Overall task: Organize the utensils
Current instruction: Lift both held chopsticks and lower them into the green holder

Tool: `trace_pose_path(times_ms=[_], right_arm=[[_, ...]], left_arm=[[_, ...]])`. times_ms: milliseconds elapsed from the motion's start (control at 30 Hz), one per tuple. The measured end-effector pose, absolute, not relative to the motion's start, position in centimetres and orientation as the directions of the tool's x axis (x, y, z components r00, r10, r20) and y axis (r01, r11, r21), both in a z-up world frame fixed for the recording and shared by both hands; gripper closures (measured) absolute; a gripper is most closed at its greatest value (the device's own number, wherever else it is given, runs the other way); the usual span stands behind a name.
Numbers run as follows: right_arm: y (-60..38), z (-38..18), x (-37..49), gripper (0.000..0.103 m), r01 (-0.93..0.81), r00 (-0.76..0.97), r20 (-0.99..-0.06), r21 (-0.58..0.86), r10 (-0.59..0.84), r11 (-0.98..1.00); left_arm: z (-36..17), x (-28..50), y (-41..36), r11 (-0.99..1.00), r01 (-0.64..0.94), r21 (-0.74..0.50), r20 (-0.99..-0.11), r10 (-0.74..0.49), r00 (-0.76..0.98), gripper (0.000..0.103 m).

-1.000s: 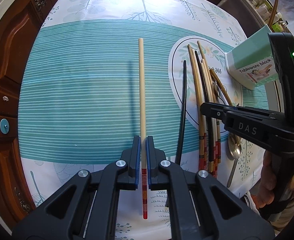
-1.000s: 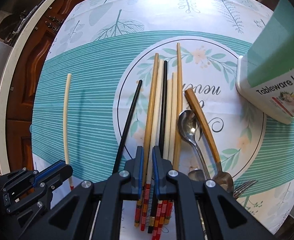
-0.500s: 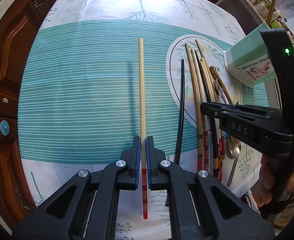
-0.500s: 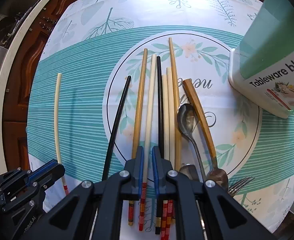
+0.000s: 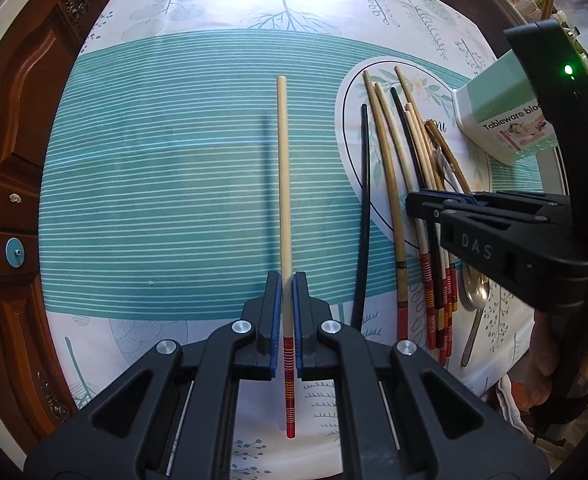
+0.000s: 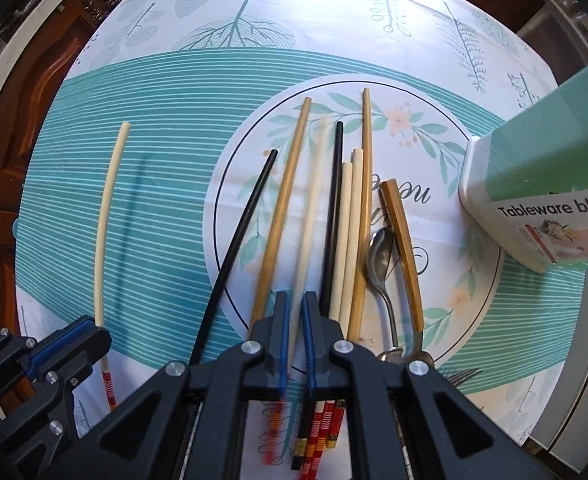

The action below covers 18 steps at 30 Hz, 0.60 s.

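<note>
Fingers on chopstick; box labelled "Tableware block".

Home dining spot, leaf-print tablecloth, carved wooden cabinet doors, tableware block box

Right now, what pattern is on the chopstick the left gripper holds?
Pale shaft, red end with thin yellow stripes on the chopstick; left wrist view shows it best.

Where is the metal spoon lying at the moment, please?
In the right wrist view the metal spoon lies right of centre on the tablecloth's round print, between the chopstick bundle and a brown-handled utensil.
</note>
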State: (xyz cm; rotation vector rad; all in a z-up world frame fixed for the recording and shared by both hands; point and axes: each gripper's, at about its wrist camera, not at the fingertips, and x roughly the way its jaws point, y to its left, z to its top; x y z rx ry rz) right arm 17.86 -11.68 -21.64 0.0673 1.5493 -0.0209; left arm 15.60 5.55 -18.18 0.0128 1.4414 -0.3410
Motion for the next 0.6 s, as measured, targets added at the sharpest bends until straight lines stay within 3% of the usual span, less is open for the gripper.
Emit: trace_pose_path(times_ms=[233, 433, 600], right_arm=[[-14.1, -19.0, 15.4, 0.098, 0.050, 0.119, -0.965, 0.241, 0.233, 0.969], [-17.4, -12.4, 11.5, 0.098, -0.040, 0.359, -0.841, 0.419, 0.405, 0.907], [-21.2, -5.8, 8.5, 0.098, -0.075, 0.624, -0.707, 0.372, 0.334, 0.925]], left_arm=[[-15.1, 15.0, 4.6, 0.945, 0.269, -0.185, -0.960, -0.233, 0.159, 0.100], [-7.8, 13.9, 1.9, 0.915, 0.341, -0.214, -0.888, -0.328, 0.322, 0.100], [-0.8, 14.2, -2.6, 0.884, 0.412, -0.222, -0.799, -0.407, 0.444, 0.100]])
